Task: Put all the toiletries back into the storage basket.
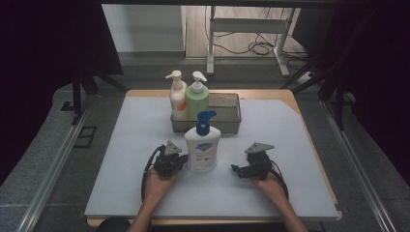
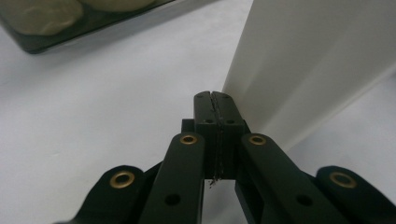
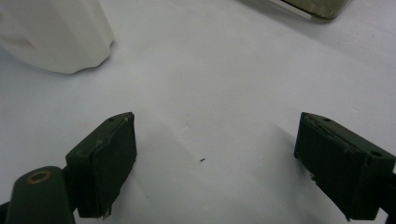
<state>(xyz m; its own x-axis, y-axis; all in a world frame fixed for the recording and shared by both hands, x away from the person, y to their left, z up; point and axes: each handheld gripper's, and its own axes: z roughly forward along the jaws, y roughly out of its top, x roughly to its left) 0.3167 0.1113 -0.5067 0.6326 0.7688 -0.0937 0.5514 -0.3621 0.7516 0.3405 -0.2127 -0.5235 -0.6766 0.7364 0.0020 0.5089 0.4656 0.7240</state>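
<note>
High view looks forward and down on whole table (image 1: 121, 193) from above the person's side. Both gripper views sit low, very close to tabletop; each shares the white pump bottle (image 1: 202, 145) (image 2: 308, 60) (image 3: 56, 32) w/ high view.

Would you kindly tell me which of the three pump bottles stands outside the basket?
The white bottle with the blue pump, upright on the table between the two tongs. The cream bottle and the green bottle stand inside the basket behind it.
</note>
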